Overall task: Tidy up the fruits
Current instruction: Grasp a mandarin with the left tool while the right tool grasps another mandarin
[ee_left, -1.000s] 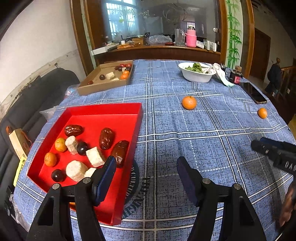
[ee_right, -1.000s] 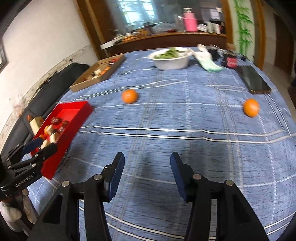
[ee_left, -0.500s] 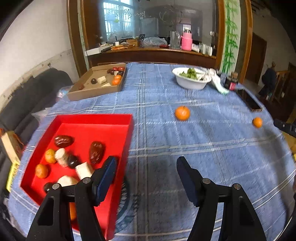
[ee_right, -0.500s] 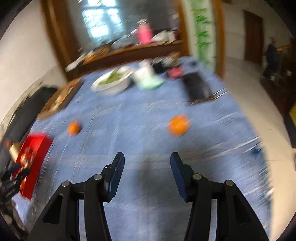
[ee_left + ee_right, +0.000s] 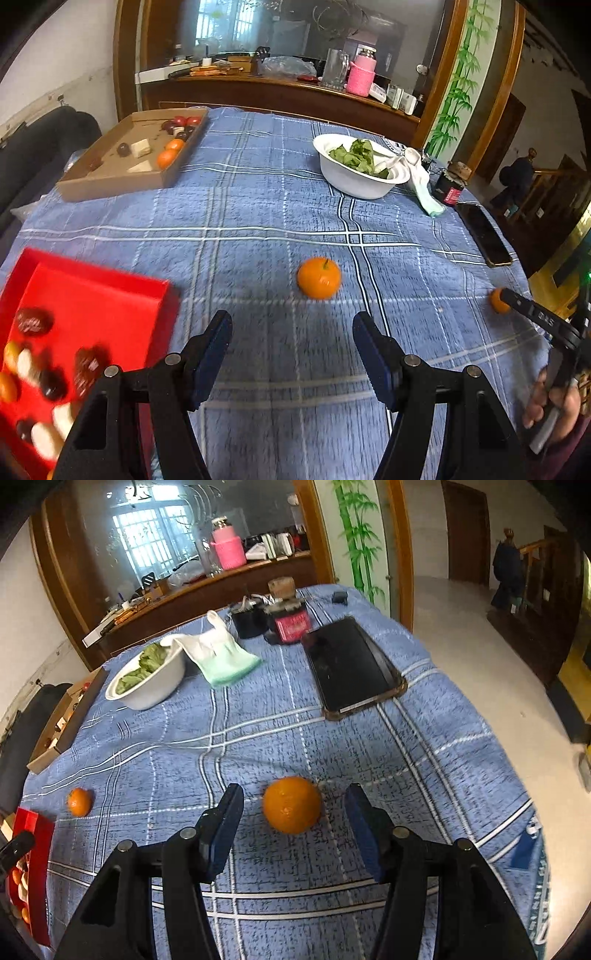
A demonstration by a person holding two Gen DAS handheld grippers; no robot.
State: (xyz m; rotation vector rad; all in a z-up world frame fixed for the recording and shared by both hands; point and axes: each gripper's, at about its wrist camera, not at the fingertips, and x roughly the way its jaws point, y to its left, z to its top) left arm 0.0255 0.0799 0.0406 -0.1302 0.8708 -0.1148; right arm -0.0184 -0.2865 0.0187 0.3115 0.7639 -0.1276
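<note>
Orange (image 5: 291,805) lies between right gripper (image 5: 293,818) pads, untouched, jaws opening — left gripper (image 5: 291,345) gapes empty, short of its own.

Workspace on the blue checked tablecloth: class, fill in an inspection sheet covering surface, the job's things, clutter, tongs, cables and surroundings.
Surface: blue checked tablecloth, flat.
Job's things: two loose oranges, one before each tongs; red plastic tray holding fruit; brown cardboard tray with more.
Clutter: white bowl of green leaves, white cloth, black phone, red-labelled jar.
Tongs: left tongs open, empty; right tongs opening, orange between, untouched.
Cables: nothing seen.
Surroundings: wooden counter, pink flask.
</note>
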